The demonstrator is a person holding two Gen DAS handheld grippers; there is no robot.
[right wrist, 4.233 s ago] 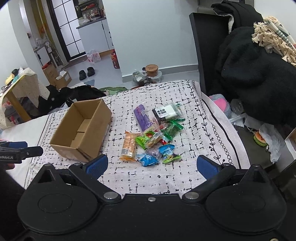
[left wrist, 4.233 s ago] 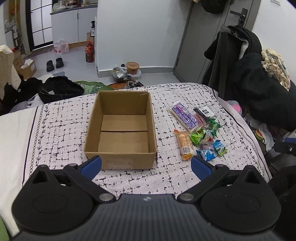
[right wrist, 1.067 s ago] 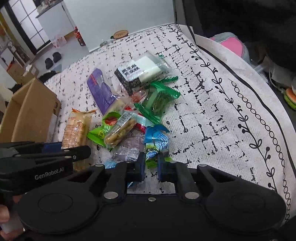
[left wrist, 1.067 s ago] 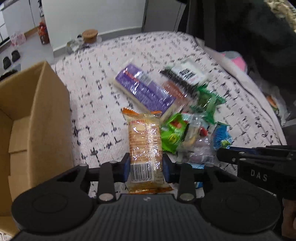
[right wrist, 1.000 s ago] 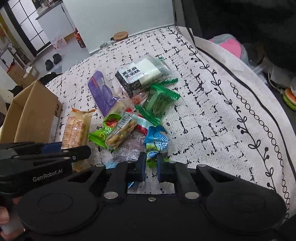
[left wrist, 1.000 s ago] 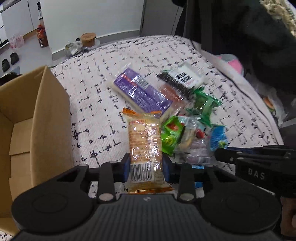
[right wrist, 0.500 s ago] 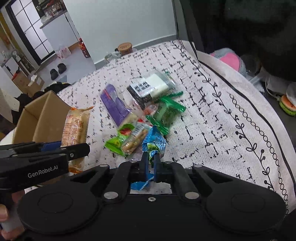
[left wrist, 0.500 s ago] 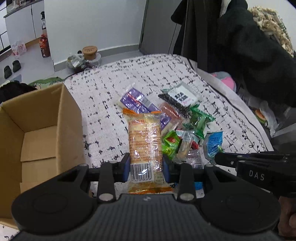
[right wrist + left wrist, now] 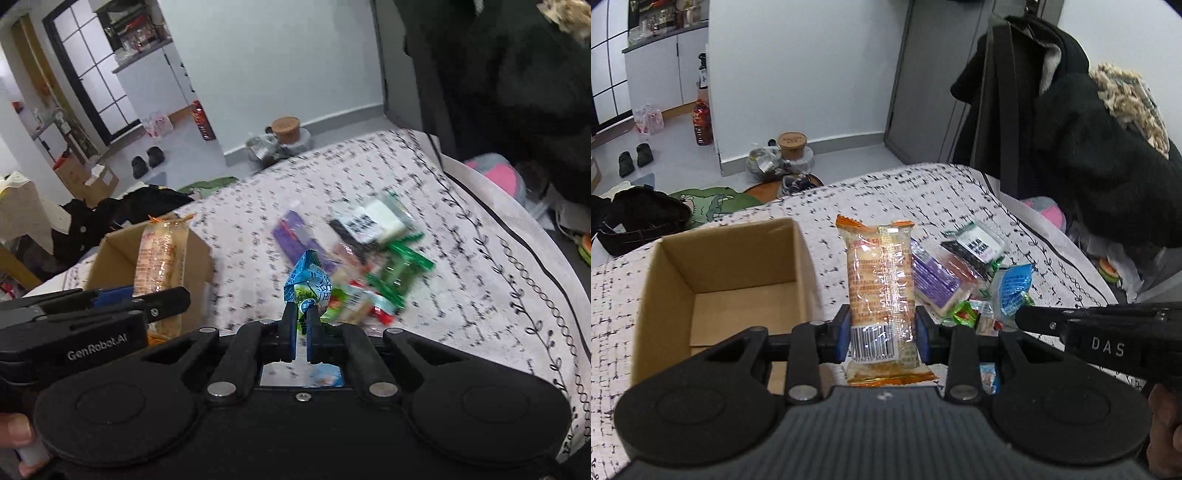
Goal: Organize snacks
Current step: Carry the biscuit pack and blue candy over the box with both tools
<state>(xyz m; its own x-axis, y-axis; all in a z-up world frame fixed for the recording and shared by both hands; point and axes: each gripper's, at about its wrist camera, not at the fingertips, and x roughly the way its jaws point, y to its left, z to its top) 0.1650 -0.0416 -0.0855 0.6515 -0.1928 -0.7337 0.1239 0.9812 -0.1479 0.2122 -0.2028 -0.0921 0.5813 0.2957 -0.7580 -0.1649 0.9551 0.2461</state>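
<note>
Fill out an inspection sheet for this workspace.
Surface: patterned white cloth.
Job's things: open cardboard box, nothing seen inside; snack pile beside it, purple pack included.
Clutter: nothing seen on the cloth.
Grippers: left gripper shut on orange cracker pack, lifted; right gripper shut on blue candy packet, lifted.
Cables: nothing seen.
Surroundings: dark coats, floor bottle, shoes.
</note>
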